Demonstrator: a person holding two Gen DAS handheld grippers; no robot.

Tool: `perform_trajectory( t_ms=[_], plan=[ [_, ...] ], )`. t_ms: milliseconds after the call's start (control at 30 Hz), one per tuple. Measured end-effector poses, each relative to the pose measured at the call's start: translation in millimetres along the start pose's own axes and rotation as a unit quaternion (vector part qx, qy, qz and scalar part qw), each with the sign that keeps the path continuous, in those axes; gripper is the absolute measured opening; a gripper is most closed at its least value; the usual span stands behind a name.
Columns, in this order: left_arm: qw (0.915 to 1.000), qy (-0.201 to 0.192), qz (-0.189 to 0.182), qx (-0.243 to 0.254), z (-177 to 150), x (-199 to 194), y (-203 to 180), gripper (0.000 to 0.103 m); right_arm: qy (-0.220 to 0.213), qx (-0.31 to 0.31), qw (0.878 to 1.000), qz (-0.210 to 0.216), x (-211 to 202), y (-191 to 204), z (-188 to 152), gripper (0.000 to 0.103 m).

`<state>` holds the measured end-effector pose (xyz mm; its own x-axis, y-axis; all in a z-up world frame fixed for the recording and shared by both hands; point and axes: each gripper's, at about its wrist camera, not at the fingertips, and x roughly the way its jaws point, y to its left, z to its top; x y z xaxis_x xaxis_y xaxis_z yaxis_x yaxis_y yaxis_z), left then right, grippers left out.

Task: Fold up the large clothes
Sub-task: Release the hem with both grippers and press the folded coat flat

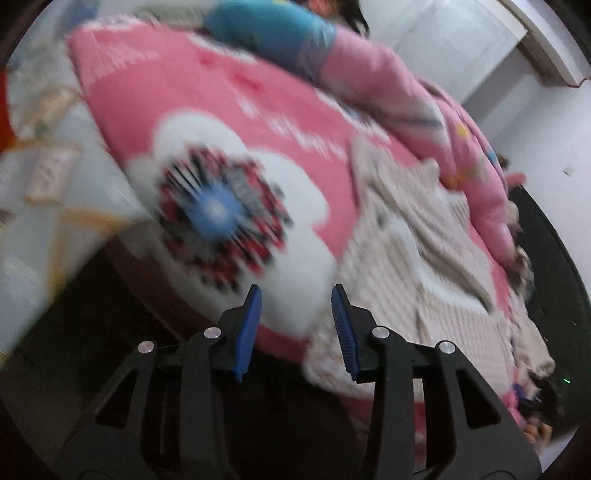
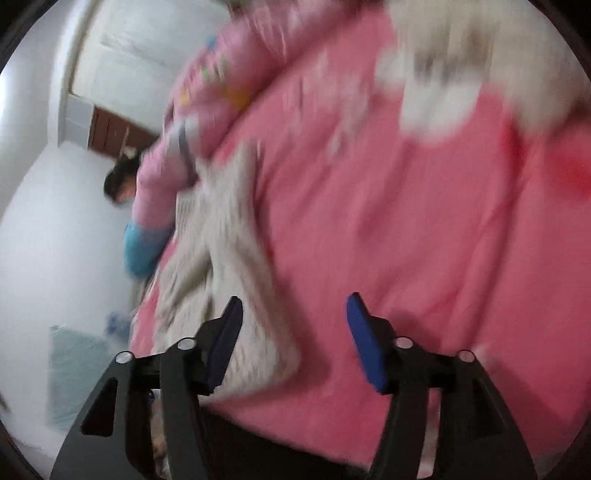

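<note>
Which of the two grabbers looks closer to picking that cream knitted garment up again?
The right gripper, probably. Its open jaws hang empty right over the near edge of the cream knitted garment. The left gripper, also open and empty, points mostly at the pink bedspread, garment off to one side.

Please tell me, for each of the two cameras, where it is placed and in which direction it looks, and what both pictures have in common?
Left wrist view: sits on the left gripper, looks obliquely down across the pink bedspread, the beige knitted garment to the right; only its own open blue-padded fingers show.
Right wrist view: sits on the right gripper, looks obliquely down on the pink bedspread, the beige knitted garment to the left; only its own open fingers show.
Shared: bedspread, garment, pink quilt, and another person beside the bed.
</note>
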<state>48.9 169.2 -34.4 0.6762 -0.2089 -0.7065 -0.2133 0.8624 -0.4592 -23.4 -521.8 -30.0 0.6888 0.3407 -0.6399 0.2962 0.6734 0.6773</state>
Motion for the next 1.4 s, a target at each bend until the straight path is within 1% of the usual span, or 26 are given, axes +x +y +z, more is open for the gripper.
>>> perform_trajectory(
  t_ms=[67, 100, 167, 200, 233, 300, 367, 400, 433, 500, 567, 633, 700, 733, 767, 800, 867, 933, 967, 1000, 1033, 1067, 1167, 1233, 1333, 1400],
  plan=[
    [0.9998, -0.014, -0.011, 0.009, 8.4, -5.8, -5.3, 0.038, -0.019, -0.04, 0.999, 0.006, -7.0, 24.7, 6.4, 0.058],
    [0.9989, -0.019, -0.032, 0.027, 10.0, -7.7, -17.8, 0.038, -0.015, -0.064, 0.998, 0.01, -2.8, 40.4, 4.2, 0.058],
    [0.9958, -0.012, -0.066, 0.062, 8.7, -4.3, -40.2, 0.038, 0.015, -0.129, 0.991, 0.008, 16.8, 74.8, -6.0, 0.058],
    [0.9912, 0.003, -0.089, 0.098, 3.4, 4.2, -61.4, 0.041, 0.039, -0.169, 0.985, 0.003, 32.3, 92.7, -14.2, 0.058],
    [0.9872, 0.019, -0.1, 0.123, -1.6, 13.4, -74.9, 0.046, 0.063, -0.215, 0.975, -0.002, 51.5, 110.8, -25.1, 0.058],
    [0.9808, 0.054, -0.095, 0.162, -13.0, 39.1, -98.7, 0.049, 0.088, -0.259, 0.962, -0.017, 78.8, 124.0, -38.7, 0.058],
    [0.9799, 0.073, -0.069, 0.172, -19.8, 60.1, -99.5, 0.049, 0.12, -0.246, 0.962, -0.022, 110.1, 114.9, -39.5, 0.058],
    [0.9812, 0.089, -0.032, 0.168, -21.8, 77.8, -93.4, 0.045, 0.13, -0.238, 0.962, -0.043, 123.0, 107.1, -36.5, 0.057],
    [0.9817, 0.101, -0.015, 0.16, -22.0, 88.7, -86.7, 0.036, 0.148, -0.227, 0.961, -0.062, 135.9, 96.6, -35.7, 0.055],
    [0.9843, 0.097, -0.025, 0.145, -17.6, 84.3, -84.7, 0.037, 0.15, -0.22, 0.962, -0.069, 135.2, 97.5, -32.7, 0.054],
    [0.984, 0.082, -0.03, 0.155, -13.6, 72.6, -90.7, 0.042, 0.137, -0.232, 0.96, -0.08, 121.6, 111.5, -31.2, 0.054],
    [0.9789, 0.067, -0.065, 0.181, -12.7, 59.9, -105.5, 0.044, 0.13, -0.245, 0.959, -0.058, 113.2, 125.1, -33.3, 0.054],
    [0.9694, 0.079, -0.119, 0.2, -15.4, 56.1, -121.9, 0.045, 0.128, -0.259, 0.957, -0.031, 115.0, 140.1, -37.6, 0.054],
    [0.9623, 0.091, -0.142, 0.214, -19.8, 57.1, -133.0, 0.045, 0.132, -0.267, 0.954, -0.026, 119.9, 146.8, -39.9, 0.054],
    [0.9582, 0.1, -0.148, 0.223, -24.3, 61.5, -140.7, 0.045, 0.136, -0.275, 0.951, -0.031, 128.0, 152.2, -42.9, 0.054],
    [0.9543, 0.114, -0.141, 0.238, -31.0, 70.9, -151.0, 0.045, 0.141, -0.278, 0.95, -0.038, 137.4, 152.6, -45.8, 0.054],
    [0.9501, 0.136, -0.086, 0.267, -47.0, 93.5, -164.0, 0.043, 0.168, -0.263, 0.949, -0.048, 161.2, 146.5, -52.8, 0.054],
    [0.9482, 0.108, -0.057, 0.293, -58.0, 92.6, -168.3, 0.031, 0.171, -0.253, 0.951, -0.054, 168.7, 139.8, -57.8, 0.043],
    [0.9464, 0.101, -0.049, 0.303, -60.6, 91.6, -170.2, 0.027, 0.168, -0.256, 0.95, -0.055, 169.1, 142.7, -57.4, 0.023],
    [0.944, 0.094, -0.04, 0.314, -63.6, 89.7, -172.7, 0.009, 0.168, -0.257, 0.95, -0.054, 167.0, 144.0, -57.8, 0.013],
    [0.9436, 0.092, -0.038, 0.316, -64.3, 88.7, -173.3, 0.003, 0.167, -0.252, 0.952, -0.052, 164.1, 143.2, -57.8, 0.006],
    [0.9454, 0.092, -0.042, 0.31, -63.2, 87.4, -172.2, 0.0, 0.167, -0.251, 0.952, -0.05, 162.3, 143.6, -58.4, 0.006],
    [0.9491, 0.08, -0.047, 0.301, -49.7, 89.3, -174.2, 0.0, 0.144, -0.273, 0.95, -0.058, 152.8, 153.4, -57.3, 0.005],
    [0.9479, 0.047, -0.042, 0.312, -37.4, 82.6, -180.3, 0.0, 0.115, -0.281, 0.951, -0.052, 142.0, 165.2, -55.2, 0.004],
    [0.9488, 0.017, -0.034, 0.314, -18.8, 76.7, -182.2, 0.0, 0.086, -0.293, 0.951, -0.045, 132.3, 177.1, -47.0, 0.004],
    [0.9515, 0.031, -0.022, 0.305, -15.0, 87.8, -178.5, 0.0, 0.087, -0.297, 0.949, -0.059, 141.3, 176.5, -45.8, 0.004]
  ],
)
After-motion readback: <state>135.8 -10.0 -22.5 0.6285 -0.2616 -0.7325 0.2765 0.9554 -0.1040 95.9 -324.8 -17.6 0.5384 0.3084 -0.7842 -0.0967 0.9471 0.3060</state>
